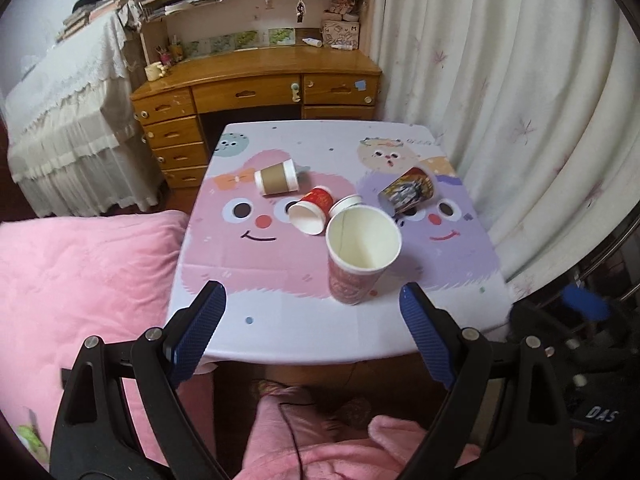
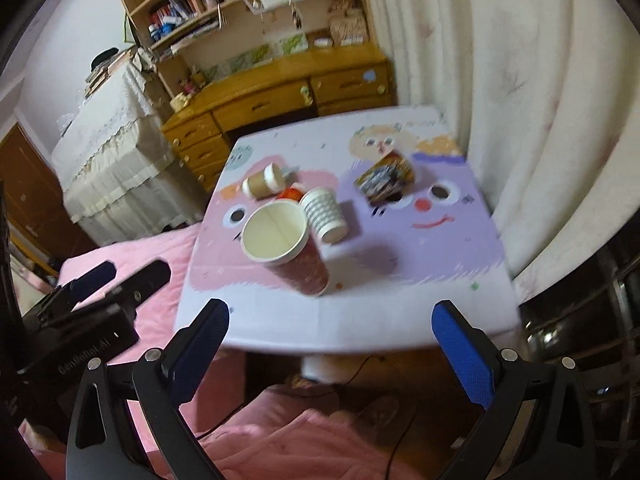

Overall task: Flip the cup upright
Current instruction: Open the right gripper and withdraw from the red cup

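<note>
A tall pink-red paper cup (image 1: 360, 254) stands upright near the front of the small table (image 1: 280, 328); it also shows in the right wrist view (image 2: 288, 248). Behind it lie several cups on their sides: a brown-sleeved cup (image 1: 277, 178), a small red cup (image 1: 311, 210), a white ribbed cup (image 2: 325, 215) and a colourful printed cup (image 1: 408, 190). My left gripper (image 1: 313, 328) is open and empty, in front of the table edge. My right gripper (image 2: 330, 340) is open and empty, also short of the table.
A pink blanket (image 1: 80, 280) lies left of the table. A wooden desk (image 1: 256, 84) with shelves stands behind it. White curtains (image 1: 520, 120) hang on the right. The left gripper's body (image 2: 80, 320) shows at the left of the right wrist view.
</note>
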